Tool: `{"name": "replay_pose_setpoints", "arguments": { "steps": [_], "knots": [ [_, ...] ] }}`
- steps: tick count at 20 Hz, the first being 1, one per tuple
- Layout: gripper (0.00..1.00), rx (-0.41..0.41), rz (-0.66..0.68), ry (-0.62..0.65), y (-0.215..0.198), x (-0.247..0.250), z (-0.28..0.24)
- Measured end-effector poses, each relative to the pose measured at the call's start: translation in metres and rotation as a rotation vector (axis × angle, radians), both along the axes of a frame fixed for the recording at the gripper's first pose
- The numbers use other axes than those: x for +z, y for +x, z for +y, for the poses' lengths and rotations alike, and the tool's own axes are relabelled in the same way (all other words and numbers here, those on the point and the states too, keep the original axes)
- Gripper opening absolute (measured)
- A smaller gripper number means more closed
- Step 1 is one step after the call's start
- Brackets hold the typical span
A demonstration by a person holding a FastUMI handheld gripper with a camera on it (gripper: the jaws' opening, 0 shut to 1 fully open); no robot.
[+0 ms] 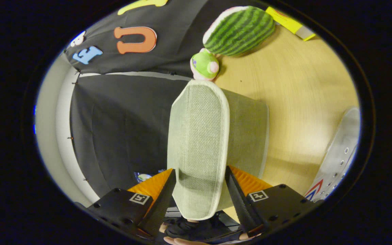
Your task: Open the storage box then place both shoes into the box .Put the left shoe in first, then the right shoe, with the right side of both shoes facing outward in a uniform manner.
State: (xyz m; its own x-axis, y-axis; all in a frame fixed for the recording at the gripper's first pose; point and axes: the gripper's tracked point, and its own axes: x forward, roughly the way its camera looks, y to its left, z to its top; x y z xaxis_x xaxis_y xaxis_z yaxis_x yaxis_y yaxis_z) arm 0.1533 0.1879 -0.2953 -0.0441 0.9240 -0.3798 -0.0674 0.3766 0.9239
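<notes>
A pale green woven fabric lid [199, 129] of the storage box runs between my fingers and stretches away ahead of them. My gripper [200, 173] is shut on the lid, one finger against each long edge. The box body [250, 136], in the same fabric, sits just behind the lid on the wooden table [301, 85]. A white shoe [339, 160] with eyelets and a red and blue mark lies on the table beyond the box's side. I cannot see inside the box. The whole scene looks rolled sideways.
A watermelon plush [240, 30] and a small green plush toy [205, 65] lie on the table past the far end of the lid. A yellow flat object [289, 23] sits beyond the watermelon. The black cloth wall [121, 129] stands close on the other side. A person's hand [179, 241] shows below the fingers.
</notes>
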Motion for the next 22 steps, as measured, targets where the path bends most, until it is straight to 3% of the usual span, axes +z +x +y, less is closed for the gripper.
{"name": "replay_pose_setpoints", "arguments": {
  "steps": [3,5,8,9,10,12,14,18,22],
  "knots": [
    [0.9,0.015,0.007,0.061,-0.001,0.004,0.004],
    [0.83,0.024,0.006,0.077,-0.003,0.002,-0.001],
    [0.58,-0.007,0.026,0.135,-0.002,0.008,-0.009],
    [0.54,-0.019,0.036,0.157,0.0,0.012,-0.017],
    [0.34,-0.05,0.04,0.178,0.003,0.016,-0.021],
    [0.16,-0.061,0.033,0.191,0.001,0.023,-0.025],
    [0.08,-0.058,0.011,0.163,-0.001,0.029,-0.024],
    [0.05,-0.02,-0.076,0.114,-0.014,0.052,-0.017],
    [0.05,-0.045,-0.114,0.108,-0.019,0.092,-0.007]
  ]
}}
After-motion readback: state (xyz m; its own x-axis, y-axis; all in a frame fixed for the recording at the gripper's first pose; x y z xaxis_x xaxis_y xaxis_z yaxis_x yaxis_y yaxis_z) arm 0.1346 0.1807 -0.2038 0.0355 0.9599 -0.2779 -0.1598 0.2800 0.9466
